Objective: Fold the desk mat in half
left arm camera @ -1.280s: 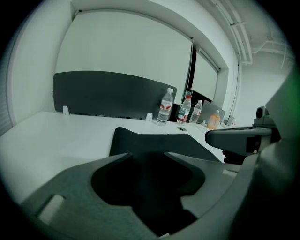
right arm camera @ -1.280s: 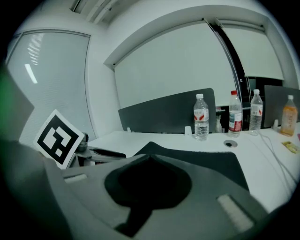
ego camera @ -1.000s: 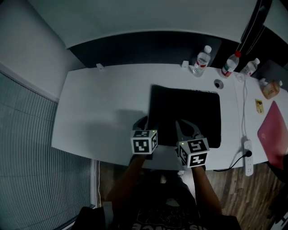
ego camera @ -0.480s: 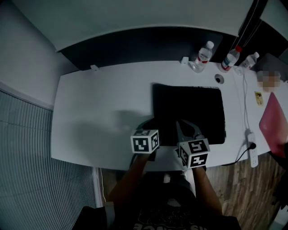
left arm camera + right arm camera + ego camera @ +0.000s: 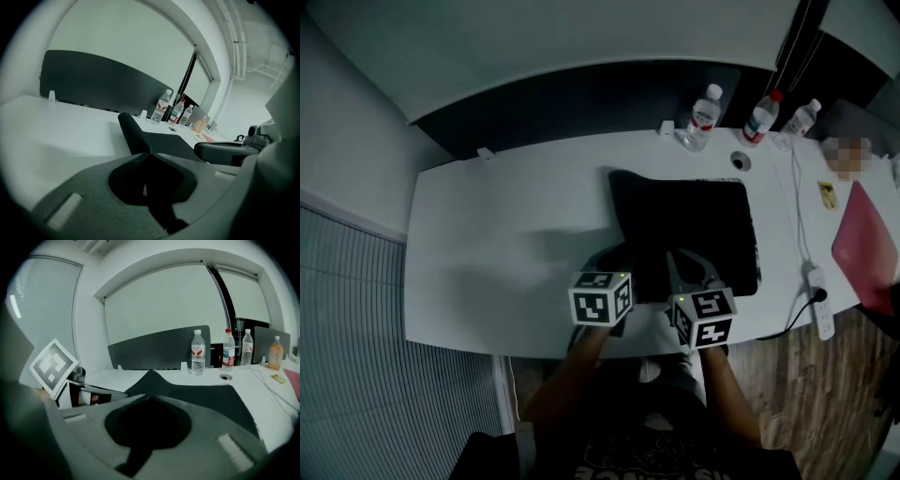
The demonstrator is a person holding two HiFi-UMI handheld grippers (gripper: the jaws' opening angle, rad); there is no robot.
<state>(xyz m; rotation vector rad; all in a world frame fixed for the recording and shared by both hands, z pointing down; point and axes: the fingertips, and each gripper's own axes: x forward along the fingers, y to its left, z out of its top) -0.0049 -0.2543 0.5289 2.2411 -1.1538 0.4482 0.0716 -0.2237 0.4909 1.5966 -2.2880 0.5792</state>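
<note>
A black desk mat [image 5: 684,225] lies flat on the white desk [image 5: 506,234], right of centre. Both grippers are at its near edge. My left gripper [image 5: 614,267] is at the near left corner. Its jaws are closing, and in the left gripper view [image 5: 149,153] the tips meet on the mat [image 5: 173,145], whose left edge curls up just beyond them. My right gripper [image 5: 689,272] is a hand's width to the right. In the right gripper view [image 5: 150,397] its jaws pinch the mat's edge, and the mat [image 5: 201,397] rises to a small peak ahead of them.
Three water bottles [image 5: 703,111] [image 5: 761,117] [image 5: 802,117] stand along the desk's far edge, with a cable grommet [image 5: 741,161] near them. A pink flat item [image 5: 862,248] and a power strip [image 5: 820,305] lie at the right. A dark partition [image 5: 581,98] backs the desk.
The left gripper's fingers have drawn together at the mat's near left corner. The head view has drifted a little. The right gripper stays in place.
</note>
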